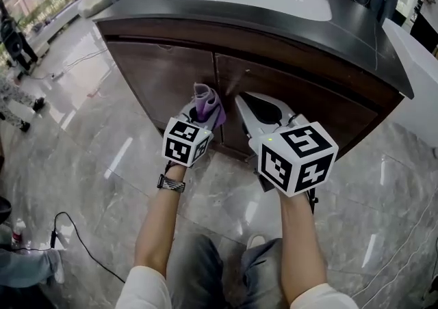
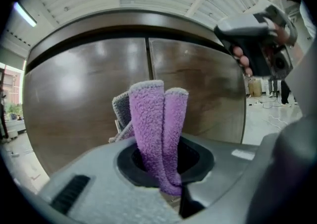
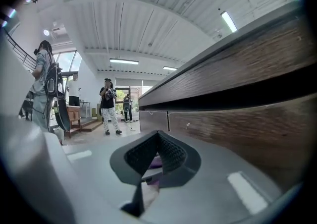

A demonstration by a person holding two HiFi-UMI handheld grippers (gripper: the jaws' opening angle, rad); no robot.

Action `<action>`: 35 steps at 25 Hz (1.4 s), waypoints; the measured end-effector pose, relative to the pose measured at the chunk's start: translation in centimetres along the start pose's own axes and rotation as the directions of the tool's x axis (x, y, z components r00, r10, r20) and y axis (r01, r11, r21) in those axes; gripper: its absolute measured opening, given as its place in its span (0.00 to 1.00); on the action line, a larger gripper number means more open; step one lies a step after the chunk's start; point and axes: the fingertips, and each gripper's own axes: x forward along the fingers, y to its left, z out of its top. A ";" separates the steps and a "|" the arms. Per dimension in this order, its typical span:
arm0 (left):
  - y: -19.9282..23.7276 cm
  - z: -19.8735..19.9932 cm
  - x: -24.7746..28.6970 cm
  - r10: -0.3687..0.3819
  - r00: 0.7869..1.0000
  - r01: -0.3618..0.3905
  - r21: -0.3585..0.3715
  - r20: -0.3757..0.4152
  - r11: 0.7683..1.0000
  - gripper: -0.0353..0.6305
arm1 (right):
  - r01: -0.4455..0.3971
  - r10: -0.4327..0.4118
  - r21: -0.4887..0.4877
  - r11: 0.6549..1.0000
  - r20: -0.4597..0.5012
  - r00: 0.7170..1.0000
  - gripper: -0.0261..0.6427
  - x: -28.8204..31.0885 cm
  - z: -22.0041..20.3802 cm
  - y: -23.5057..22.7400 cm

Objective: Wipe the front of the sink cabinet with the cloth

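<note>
The sink cabinet (image 1: pixel 301 99) filled the head view from ten round to two o'clock. Its dark counter overhung two brown wood doors, which met at a seam near twelve. Below it, the pale marble floor (image 1: pixel 89 137) spread from three round to nine.

The right gripper (image 1: pixel 241 101) hung at about one o'clock of centre. Its jaws were pressed together with nothing between them, pointing at the right door (image 1: pixel 321 106).

The left gripper (image 1: pixel 204 108) sat just beside it at eleven o'clock, pinching the purple cloth (image 1: pixel 207 99). The cloth stood up out of the jaws as a folded tuft against the left door (image 1: pixel 168 75), close to the seam. Whether it touched the wood could not be told.

By my reading, the wiping was only about to start or barely begun. The next move called for pressing the tuft flat to the door and sweeping it across, then over to the right door.
</note>
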 end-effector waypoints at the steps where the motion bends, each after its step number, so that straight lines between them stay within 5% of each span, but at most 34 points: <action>1: -0.1 -1.0 0.3 0.011 1.000 -0.011 0.014 -0.009 1.000 0.13 | -0.002 0.002 0.005 1.000 0.003 1.000 0.05 0.2 0.1 0.0; 15: -0.7 -19.2 5.3 0.068 0.984 -0.066 0.019 -0.166 0.998 0.13 | -0.027 0.027 0.026 0.999 0.003 1.000 0.05 2.8 -0.4 0.0; 22: -1.0 -26.6 7.0 0.058 0.961 -0.088 -0.100 -0.271 0.991 0.13 | -0.050 0.049 -0.019 0.999 -0.022 0.999 0.05 2.9 -0.8 1.0; 27: 0.0 -20.7 4.3 0.068 0.974 -0.083 -0.062 -0.214 0.995 0.13 | -0.052 0.052 -0.002 0.999 -0.002 0.999 0.05 2.4 -0.1 1.2; 31: 1.9 -9.1 0.8 0.076 0.993 -0.070 0.073 -0.085 0.995 0.13 | -0.063 0.062 -0.010 0.998 -0.016 0.998 0.05 2.1 -0.1 1.7; 35: 4.8 1.7 -1.9 0.116 0.993 -0.120 0.123 0.037 0.985 0.13 | -0.045 0.043 -0.041 0.998 -0.039 0.998 0.05 1.5 -0.5 1.8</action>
